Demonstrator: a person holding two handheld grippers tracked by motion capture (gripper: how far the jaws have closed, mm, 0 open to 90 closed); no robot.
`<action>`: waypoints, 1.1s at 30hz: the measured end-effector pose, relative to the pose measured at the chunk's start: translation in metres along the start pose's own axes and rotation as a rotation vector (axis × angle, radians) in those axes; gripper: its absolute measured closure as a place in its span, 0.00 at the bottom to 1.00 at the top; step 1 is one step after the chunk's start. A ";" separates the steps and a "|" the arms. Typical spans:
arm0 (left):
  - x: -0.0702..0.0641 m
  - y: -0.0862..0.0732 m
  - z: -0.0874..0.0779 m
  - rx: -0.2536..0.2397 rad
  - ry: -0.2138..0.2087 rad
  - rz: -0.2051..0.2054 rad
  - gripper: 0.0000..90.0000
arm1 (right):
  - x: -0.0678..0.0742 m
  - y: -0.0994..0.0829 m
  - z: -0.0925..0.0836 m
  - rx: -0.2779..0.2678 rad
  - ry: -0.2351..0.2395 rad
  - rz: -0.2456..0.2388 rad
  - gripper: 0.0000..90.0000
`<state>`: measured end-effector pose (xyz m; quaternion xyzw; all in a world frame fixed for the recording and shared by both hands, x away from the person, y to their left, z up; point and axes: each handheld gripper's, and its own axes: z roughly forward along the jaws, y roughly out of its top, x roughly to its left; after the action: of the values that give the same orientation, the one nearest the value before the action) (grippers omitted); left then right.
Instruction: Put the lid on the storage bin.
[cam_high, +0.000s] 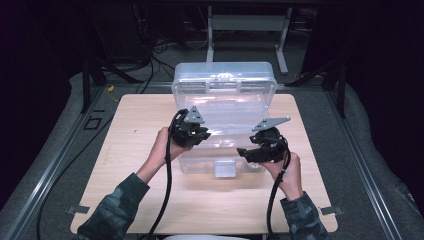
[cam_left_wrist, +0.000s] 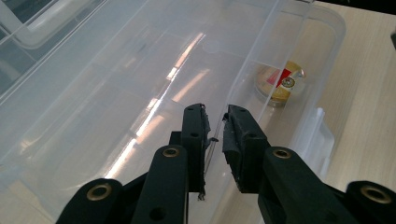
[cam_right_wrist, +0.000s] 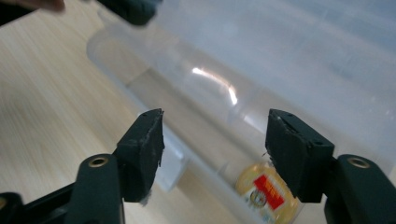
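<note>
While seen from the high view, stands on a pale wooden table (cam_high: 150, 200) as a clear plastic storage box (cam_high: 225, 107), lid raised at the far side, latch tab at the near wall. Flanked by two hand-held grippers: left gripper (cam_high: 192, 131) at the box's left rim, right gripper (cam_high: 250, 152) over the near right corner, each trailing a black cable.

Revealed from the left gripper view (and lost to glare from above): the box's thin side wall rising between the left gripper (cam_left_wrist: 215, 116)'s jaws, pressed nearly together and pinching that rim. Beyond the wall, on the box floor near a corner, lies a small round yellow disc with a red label (cam_left_wrist: 280, 81).

Caught from the right gripper view: right gripper (cam_right_wrist: 215, 126) with jaws spread wide, nothing between the pads, hovering above the box's near rim and latch. Same yellow disc (cam_right_wrist: 266, 191) below, partly covered by the right-hand jaw, seen through the plastic. Dark blurred shape at the top edge, probably the other gripper, too soft to read.

Cut off at the bottom of the high view: both camouflage sleeves. Printing on the disc's label too small to make out. Whether the left pads fully bite the wall or merely graze it, hard to judge through the reflections.
</note>
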<state>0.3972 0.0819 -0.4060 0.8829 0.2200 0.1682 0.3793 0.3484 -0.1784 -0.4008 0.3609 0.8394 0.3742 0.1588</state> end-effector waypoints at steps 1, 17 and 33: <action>0.000 0.000 0.000 -0.002 0.001 -0.005 0.86 | -0.001 0.005 -0.002 -0.021 0.001 -0.008 0.44; -0.004 -0.004 0.000 0.000 -0.005 -0.043 0.83 | -0.041 0.049 0.016 -0.067 -0.087 0.040 0.82; -0.013 -0.010 0.001 0.022 -0.002 -0.032 0.80 | -0.048 0.058 0.024 -0.110 -0.132 0.082 1.00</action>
<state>0.3836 0.0805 -0.4161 0.8836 0.2353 0.1588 0.3725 0.4231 -0.1744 -0.3744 0.4096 0.7898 0.4012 0.2177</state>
